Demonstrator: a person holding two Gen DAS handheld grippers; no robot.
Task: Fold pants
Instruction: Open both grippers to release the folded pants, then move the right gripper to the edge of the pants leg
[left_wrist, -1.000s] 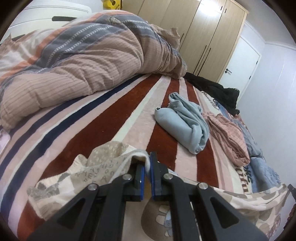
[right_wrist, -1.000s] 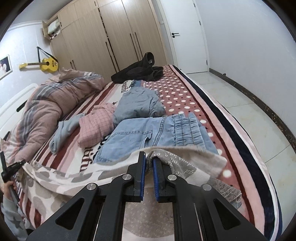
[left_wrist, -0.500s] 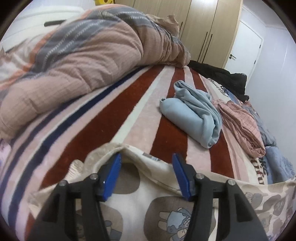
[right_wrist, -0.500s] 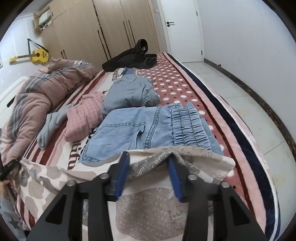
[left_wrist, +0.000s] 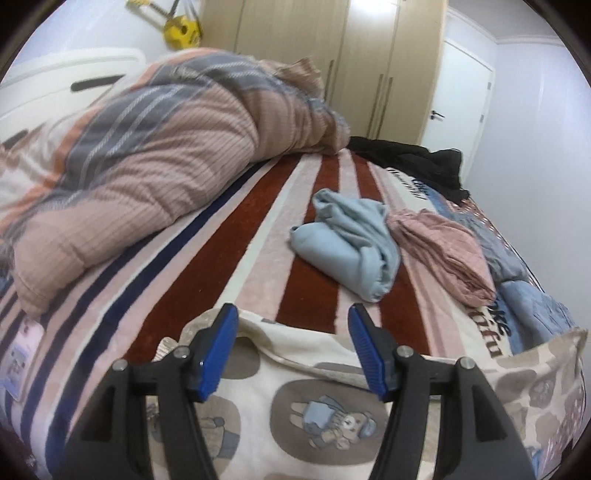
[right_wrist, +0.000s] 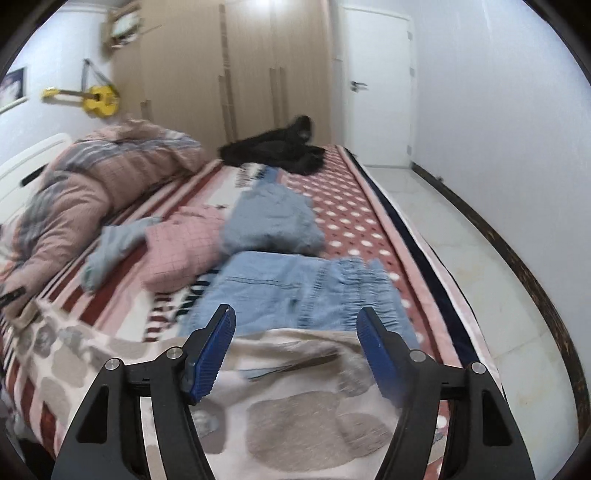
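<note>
Cream pants (left_wrist: 295, 384) printed with grey-brown patches and cartoon bears lie flat across the near end of the bed. In the right wrist view the same pants (right_wrist: 295, 413) spread below the fingers. My left gripper (left_wrist: 291, 325) hangs just above their far edge, its jaws opening, and the blue pads press on nothing. My right gripper (right_wrist: 295, 325) stands over the other end of that edge, jaws also opening, with the cloth lying loose beneath them.
A striped bedcover (left_wrist: 236, 236) carries a bunched quilt (left_wrist: 147, 155), a light blue garment (left_wrist: 351, 240), a pink checked garment (left_wrist: 443, 243), folded denim (right_wrist: 295, 288), a grey-blue garment (right_wrist: 273, 221) and black clothes (right_wrist: 277, 151). Bare floor (right_wrist: 472, 258) lies right of the bed.
Both grippers were shut on the pants' edge a second ago; both have let go, opened wide and lifted a little. The cloth has dropped flat onto the bed.
</note>
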